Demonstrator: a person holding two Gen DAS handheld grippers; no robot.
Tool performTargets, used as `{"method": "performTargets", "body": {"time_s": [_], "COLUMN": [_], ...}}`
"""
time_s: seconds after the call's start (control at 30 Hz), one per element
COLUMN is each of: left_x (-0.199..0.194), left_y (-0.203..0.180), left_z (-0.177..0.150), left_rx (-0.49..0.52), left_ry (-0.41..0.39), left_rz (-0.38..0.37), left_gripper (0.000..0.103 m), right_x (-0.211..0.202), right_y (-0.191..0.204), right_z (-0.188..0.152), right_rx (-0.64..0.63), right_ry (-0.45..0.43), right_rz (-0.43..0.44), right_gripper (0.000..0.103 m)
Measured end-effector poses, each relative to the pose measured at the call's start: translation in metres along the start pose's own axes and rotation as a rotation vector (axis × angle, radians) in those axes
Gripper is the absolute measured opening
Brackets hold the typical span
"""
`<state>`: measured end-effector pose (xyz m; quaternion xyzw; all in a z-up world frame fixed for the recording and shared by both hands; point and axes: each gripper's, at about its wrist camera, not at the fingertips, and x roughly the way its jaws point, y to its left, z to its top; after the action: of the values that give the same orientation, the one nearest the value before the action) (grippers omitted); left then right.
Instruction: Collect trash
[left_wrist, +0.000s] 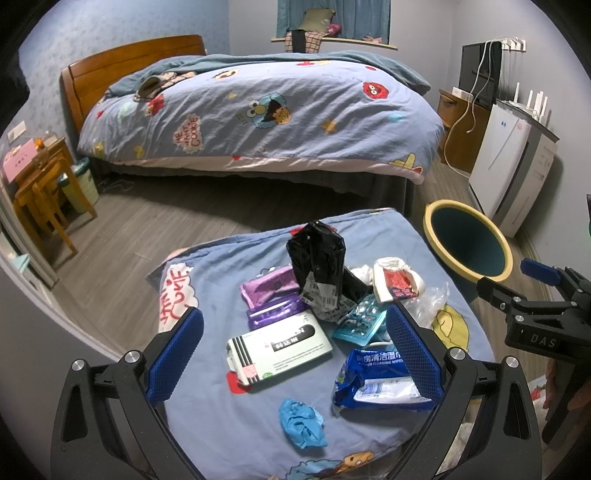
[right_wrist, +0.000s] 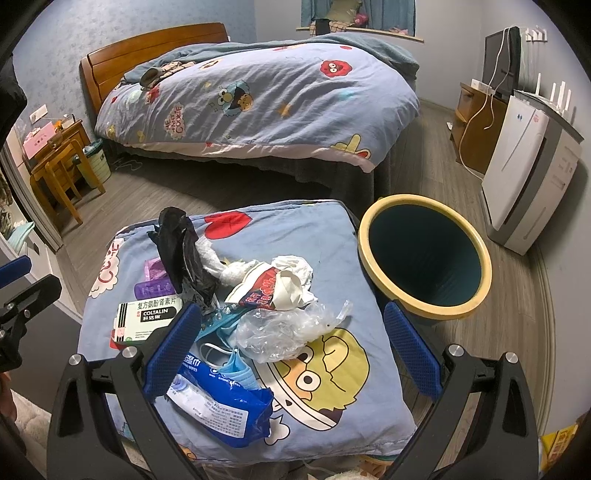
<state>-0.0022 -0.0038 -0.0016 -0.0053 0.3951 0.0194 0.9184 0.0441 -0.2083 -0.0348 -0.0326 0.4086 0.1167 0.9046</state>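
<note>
Trash was piled on a cartoon-print cushion beside the bed; bin alongside. Clear wrapper lay between the wide-spread right gripper fingers; left gripper likewise wide, nothing held.

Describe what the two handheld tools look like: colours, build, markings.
Both look alike. The left tool has two flat blue fingers with a fine mesh-like grip texture, mounted on matte black angular arms with triangular cut-outs and silver round bolts. The right tool matches it; seen from the left camera, its black body carries pale lettering "DAS". No cables or sleeves are visible.
</note>
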Motion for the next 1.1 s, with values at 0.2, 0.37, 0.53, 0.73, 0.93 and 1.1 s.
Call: {"method": "performTargets", "body": {"time_s": [0.2,0.37,0.53,0.73,0.93,1.1], "left_x": [0.000,0.000,0.000,0.000,0.001,0.010], "left_y": [0.000,0.000,0.000,0.000,0.000,0.004], "left_z": [0.000,0.000,0.000,0.000,0.000,0.003], "left_rx": [0.000,0.000,0.001,0.002,-0.002,-0.010], "left_ry": [0.000,0.001,0.001,0.002,0.004,0.029], "left_rz": [0.001,0.000,0.001,0.001,-0.007,-0.038], "left_gripper": [0.098,0.098,0.098,0.098,0.098,0.098], "right_x": [0.000,0.001,0.001,0.002,0.003,0.009], "right_y": [-0.001,-0.002,-0.001,-0.002,-0.003,-0.006], "right_z": [0.000,-0.001,-0.001,-0.001,-0.002,0.000], "right_rx": [0.001,0.002,0.001,0.002,0.006,0.013], "right_ry": [0.002,0.002,0.003,0.003,0.016,0.036], "right_rz": [-0.001,0.000,0.001,0.000,0.009,0.014], "right_gripper": [0.097,0.097,0.097,0.097,0.097,0.097]}}
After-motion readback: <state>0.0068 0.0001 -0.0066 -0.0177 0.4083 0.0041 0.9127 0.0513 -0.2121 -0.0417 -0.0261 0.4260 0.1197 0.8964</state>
